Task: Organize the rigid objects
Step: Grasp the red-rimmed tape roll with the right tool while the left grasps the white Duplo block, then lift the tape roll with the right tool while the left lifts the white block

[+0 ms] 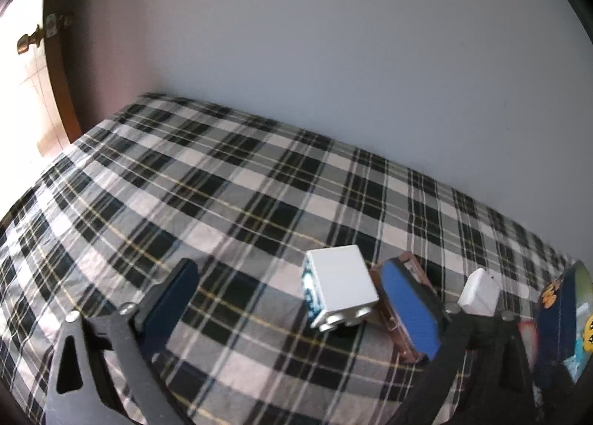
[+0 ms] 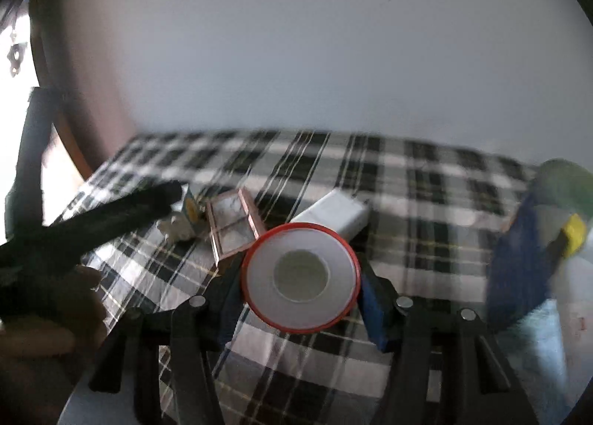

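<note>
My left gripper [image 1: 292,310] is open over the plaid cloth [image 1: 185,202]. A white box with metal studs [image 1: 341,286] lies just inside its right finger. A flat brown-framed case [image 1: 415,267] lies behind that finger, and a white charger block [image 1: 478,291] lies further right. My right gripper [image 2: 300,287] is shut on a red-rimmed white tape roll [image 2: 300,276], held above the cloth. Behind the roll lie the pink-framed flat case [image 2: 233,224], the white block [image 2: 337,215] and the small studded box [image 2: 185,219]. The left gripper's dark finger [image 2: 111,217] reaches in from the left.
A blue printed box [image 2: 526,262] with a green and yellow top stands at the right; it also shows in the left wrist view [image 1: 563,321]. A pale wall [image 1: 333,54] borders the far edge. A brown wooden frame [image 1: 59,91] stands at the left.
</note>
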The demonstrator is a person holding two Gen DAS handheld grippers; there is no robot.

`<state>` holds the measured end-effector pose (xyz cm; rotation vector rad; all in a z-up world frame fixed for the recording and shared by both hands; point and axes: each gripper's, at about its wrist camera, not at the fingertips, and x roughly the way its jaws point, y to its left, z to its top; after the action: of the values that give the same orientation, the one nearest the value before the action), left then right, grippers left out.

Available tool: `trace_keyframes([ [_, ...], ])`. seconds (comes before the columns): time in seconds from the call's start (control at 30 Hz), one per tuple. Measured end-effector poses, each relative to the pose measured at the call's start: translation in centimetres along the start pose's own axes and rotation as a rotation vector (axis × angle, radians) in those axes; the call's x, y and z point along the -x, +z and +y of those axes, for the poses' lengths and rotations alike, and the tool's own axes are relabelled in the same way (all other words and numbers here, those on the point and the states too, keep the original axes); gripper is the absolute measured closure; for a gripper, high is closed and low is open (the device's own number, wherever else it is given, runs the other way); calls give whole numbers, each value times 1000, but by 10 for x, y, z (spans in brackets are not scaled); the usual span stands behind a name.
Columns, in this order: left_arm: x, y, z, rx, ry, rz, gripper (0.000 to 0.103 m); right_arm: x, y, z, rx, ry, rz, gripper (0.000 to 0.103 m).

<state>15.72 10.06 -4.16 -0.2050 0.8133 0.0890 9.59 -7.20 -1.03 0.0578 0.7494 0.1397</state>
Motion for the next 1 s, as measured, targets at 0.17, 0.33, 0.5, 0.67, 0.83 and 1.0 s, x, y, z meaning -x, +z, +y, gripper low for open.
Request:
trace_keyframes([
  [0.17,-18,0,1,-45,19,67,27,11,2,1,28,-25,-52,46],
  [0.33,-19,-3,6,-113,-9,86,27,11,0,-4,9,7,-26,46],
  [0.5,-24,-4,16,-124,-5,119,1,9,-1,-9,-2,27,-2,46],
  [0.67,-24,-4,17,-134,0,120,0,4,1,-7,-7,30,-4,46],
  [0.83,-16,-3,18,-103,-47,82,25,4,-1,-8,-13,29,-2,46],
  [1.0,-17,1,20,-105,-53,67,67,2,-1,-9,-14,29,-3,46],
])
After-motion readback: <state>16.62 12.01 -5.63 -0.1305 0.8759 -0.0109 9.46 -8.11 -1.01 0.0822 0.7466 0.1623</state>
